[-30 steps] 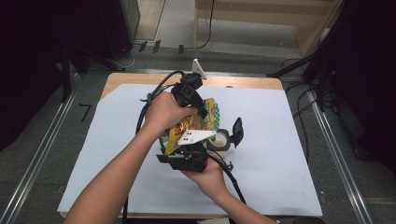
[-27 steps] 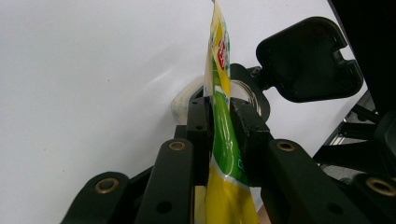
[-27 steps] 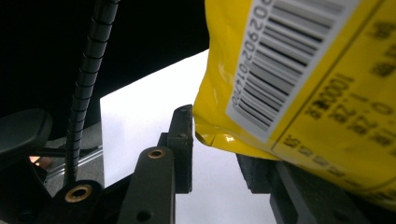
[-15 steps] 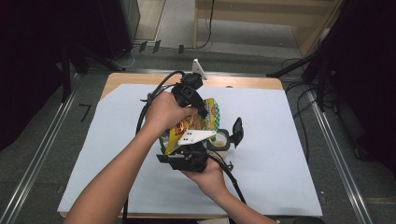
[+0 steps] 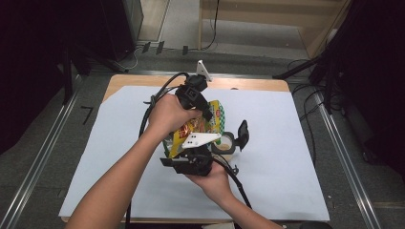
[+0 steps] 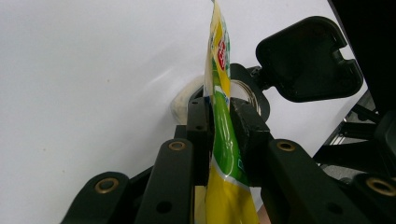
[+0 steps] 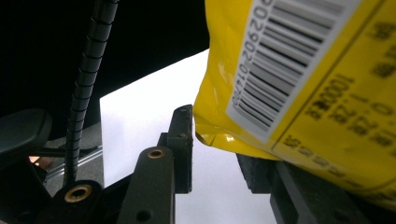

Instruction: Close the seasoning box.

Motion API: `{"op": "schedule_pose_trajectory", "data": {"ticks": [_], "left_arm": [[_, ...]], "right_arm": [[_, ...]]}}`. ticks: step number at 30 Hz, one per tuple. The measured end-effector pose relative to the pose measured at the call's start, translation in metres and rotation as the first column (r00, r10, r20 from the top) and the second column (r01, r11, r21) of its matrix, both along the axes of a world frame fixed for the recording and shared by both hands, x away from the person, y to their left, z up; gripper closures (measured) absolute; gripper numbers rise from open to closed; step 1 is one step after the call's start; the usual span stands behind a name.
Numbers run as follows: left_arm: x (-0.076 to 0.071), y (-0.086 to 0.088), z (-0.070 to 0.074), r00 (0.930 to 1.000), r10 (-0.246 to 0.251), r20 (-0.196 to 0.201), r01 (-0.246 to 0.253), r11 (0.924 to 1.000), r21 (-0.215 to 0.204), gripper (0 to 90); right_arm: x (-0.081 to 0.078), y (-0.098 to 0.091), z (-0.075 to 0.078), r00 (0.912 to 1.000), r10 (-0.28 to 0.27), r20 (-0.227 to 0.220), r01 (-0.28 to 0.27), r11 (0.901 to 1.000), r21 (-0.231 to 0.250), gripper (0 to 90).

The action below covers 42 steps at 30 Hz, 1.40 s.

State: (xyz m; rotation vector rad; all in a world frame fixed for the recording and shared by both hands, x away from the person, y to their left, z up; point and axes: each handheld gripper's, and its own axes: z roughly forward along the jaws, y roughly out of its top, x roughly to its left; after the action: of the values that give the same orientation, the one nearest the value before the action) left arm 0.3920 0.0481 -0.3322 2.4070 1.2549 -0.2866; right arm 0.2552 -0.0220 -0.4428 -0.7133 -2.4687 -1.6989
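A yellow and green snack bag [image 5: 212, 123] hangs upright over the middle of the table. My left gripper [image 5: 206, 113] comes at it from the far side, and in the left gripper view the left gripper [image 6: 218, 109] is shut on the bag's thin edge [image 6: 219, 70]. My right gripper [image 5: 191, 151] is on the near side below the bag. In the right gripper view the right gripper [image 7: 219, 154] stands open: the bag's barcode corner [image 7: 280, 70] lies over the right-hand jaw, and white paper shows between it and the left-hand jaw.
A small round container [image 5: 224, 145] with its black flip lid [image 5: 242, 135] standing open sits on the white paper [image 5: 286, 143] just right of the bag; the lid [image 6: 308, 58] also shows beyond my left jaws. Black cables trail from both grippers. Metal rails [image 5: 43, 157] flank the table.
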Motion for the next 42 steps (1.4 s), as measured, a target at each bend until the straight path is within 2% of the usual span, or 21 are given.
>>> {"op": "schedule_pose_trajectory", "data": {"ticks": [18,42], "left_arm": [[-0.0002,-0.0005,0.0001,1.0,0.001,0.0,-0.001,1.0,0.0,78.7],[-0.0002,-0.0012,0.0007,0.9998,-0.01,-0.019,0.01,1.0,0.0,78.5]], "right_arm": [[-0.0001,0.0,0.0001,1.0,-0.001,-0.001,0.001,1.0,0.0,69.7],[-0.0022,0.0006,0.0025,1.0,0.001,-0.003,-0.001,1.0,0.01,69.5]]}}
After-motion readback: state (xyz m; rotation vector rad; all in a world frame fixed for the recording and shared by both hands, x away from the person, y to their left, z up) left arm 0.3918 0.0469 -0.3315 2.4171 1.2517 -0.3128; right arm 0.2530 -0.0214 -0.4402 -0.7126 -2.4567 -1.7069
